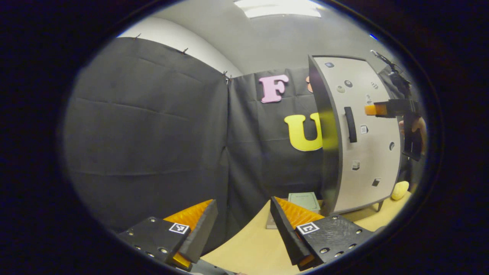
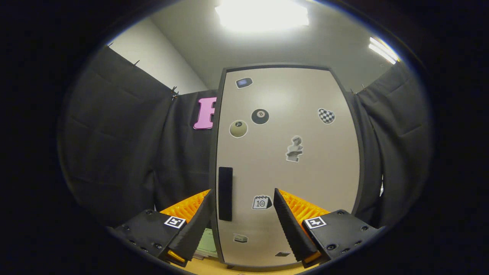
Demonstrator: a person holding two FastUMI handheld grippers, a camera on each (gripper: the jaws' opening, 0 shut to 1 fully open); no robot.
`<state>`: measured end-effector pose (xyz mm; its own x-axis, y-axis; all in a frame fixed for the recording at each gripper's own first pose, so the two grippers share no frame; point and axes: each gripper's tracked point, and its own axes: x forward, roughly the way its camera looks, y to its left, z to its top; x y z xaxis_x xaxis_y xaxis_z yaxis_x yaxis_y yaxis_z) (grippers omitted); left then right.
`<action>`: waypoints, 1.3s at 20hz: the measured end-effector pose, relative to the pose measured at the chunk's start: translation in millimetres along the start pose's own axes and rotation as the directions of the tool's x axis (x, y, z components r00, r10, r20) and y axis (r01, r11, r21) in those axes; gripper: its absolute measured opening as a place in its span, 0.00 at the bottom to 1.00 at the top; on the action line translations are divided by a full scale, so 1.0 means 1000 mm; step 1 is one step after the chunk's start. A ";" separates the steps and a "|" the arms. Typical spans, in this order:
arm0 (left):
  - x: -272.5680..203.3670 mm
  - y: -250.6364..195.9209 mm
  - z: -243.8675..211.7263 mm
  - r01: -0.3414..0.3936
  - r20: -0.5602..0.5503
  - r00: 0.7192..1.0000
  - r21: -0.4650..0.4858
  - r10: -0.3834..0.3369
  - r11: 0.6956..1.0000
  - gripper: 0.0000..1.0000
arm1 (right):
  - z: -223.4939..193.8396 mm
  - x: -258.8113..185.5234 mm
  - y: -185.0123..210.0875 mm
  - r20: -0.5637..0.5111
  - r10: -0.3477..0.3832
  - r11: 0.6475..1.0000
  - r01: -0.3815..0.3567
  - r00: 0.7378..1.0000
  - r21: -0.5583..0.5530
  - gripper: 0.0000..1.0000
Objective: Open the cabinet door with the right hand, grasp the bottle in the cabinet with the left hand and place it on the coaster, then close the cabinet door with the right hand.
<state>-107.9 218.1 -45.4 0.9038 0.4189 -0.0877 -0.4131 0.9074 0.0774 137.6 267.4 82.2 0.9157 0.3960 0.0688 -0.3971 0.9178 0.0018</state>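
A: Starting at the left, what is the left gripper (image 1: 240, 225) doing?

B: In the left gripper view it is hanging low over the near edge of the wooden table (image 1: 252, 248), its two fingers spread wide with nothing between them. It is pointing level toward the black cloth wall (image 1: 153, 133), with the cabinet off to its right.

A: And moving right from there?

B: A pale green coaster (image 1: 304, 200) is lying flat on the table just left of the cabinet's foot. Next comes the cabinet door (image 1: 363, 133), closed, with its dark upright handle (image 1: 350, 124) near the left edge and small stickers scattered over the panel. A yellow rounded thing (image 1: 399, 190) is sitting on the table by the cabinet's right corner.

A: Where is the other one?

B: At the far right of that view the right gripper (image 1: 376, 110) is being held level at handle height in front of the door, a hand (image 1: 418, 128) behind it.

A: And from its own camera?

B: In the right gripper view the right gripper (image 2: 242, 214) is facing the door (image 2: 286, 164) squarely, fingers parted and empty. The handle (image 2: 225, 193) is standing between them, close to the left finger (image 2: 191, 221); I cannot tell whether either finger is touching it.

A: The bottle?

B: The shut door is hiding the inside of the cabinet, so I cannot tell where it stands.
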 end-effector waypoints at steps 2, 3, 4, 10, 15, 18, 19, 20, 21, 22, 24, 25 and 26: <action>-0.001 0.014 -0.002 -0.026 -0.005 1.000 -0.001 0.026 1.000 0.84 | -0.007 0.021 0.007 -0.025 -0.003 1.000 0.003 1.000 -0.003 0.97; -0.002 0.020 -0.003 -0.036 -0.007 0.999 -0.005 0.036 0.999 0.84 | -0.008 0.031 0.010 -0.031 -0.008 1.000 0.007 0.999 -0.010 0.98; -0.003 0.023 -0.006 -0.042 -0.016 0.999 -0.008 0.042 0.999 0.84 | -0.011 0.040 0.012 -0.037 -0.019 1.000 0.019 0.999 -0.019 0.97; -0.010 0.046 -0.003 -0.092 -0.002 0.996 0.013 0.092 0.996 0.84 | -0.033 0.079 0.022 -0.113 -0.048 0.999 0.045 0.992 -0.029 0.96; -0.013 0.066 -0.008 -0.128 -0.013 0.992 -0.003 0.128 0.992 0.84 | -0.051 0.094 0.028 -0.179 -0.073 0.997 0.071 0.981 -0.019 0.67; -0.013 0.074 -0.008 -0.135 -0.007 0.991 0.003 0.135 0.991 0.84 | -0.055 0.094 0.024 -0.179 -0.115 0.993 0.110 0.977 -0.037 0.66; -0.012 0.075 -0.007 -0.132 -0.007 0.991 0.002 0.132 0.991 0.84 | -0.052 0.099 0.023 -0.180 -0.115 0.993 0.111 0.977 -0.031 0.49; -0.011 0.073 -0.008 -0.128 -0.008 0.992 0.000 0.128 0.992 0.86 | -0.054 0.096 0.027 -0.191 -0.111 0.994 0.108 0.975 -0.026 0.32; -0.009 0.072 -0.007 -0.121 -0.009 0.993 -0.002 0.121 0.993 0.86 | -0.056 0.092 0.029 -0.207 -0.099 0.995 0.100 0.973 -0.007 0.35; -0.007 0.071 -0.008 -0.112 -0.009 0.994 -0.005 0.112 0.994 0.84 | -0.054 0.093 0.027 -0.214 -0.082 0.996 0.086 0.973 0.010 0.26; 0.002 0.066 -0.007 -0.092 -0.002 0.996 -0.011 0.092 0.996 0.86 | -0.054 0.092 0.026 -0.236 -0.043 0.997 0.056 0.971 0.050 0.26; 0.008 0.063 -0.004 -0.079 0.006 0.997 -0.013 0.079 0.997 0.86 | -0.055 0.088 0.026 -0.245 -0.025 0.998 0.040 0.969 0.058 0.15; 0.010 0.061 -0.001 -0.069 0.016 0.998 -0.012 0.069 0.998 0.87 | -0.053 0.085 0.026 -0.241 -0.010 0.998 0.024 0.970 0.054 0.15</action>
<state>-123.9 277.3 -42.8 0.8749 0.4797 -0.0666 -0.4754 0.8769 0.0709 208.1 326.2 35.3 0.9075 0.3823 -0.1740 -0.3782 0.9239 0.0577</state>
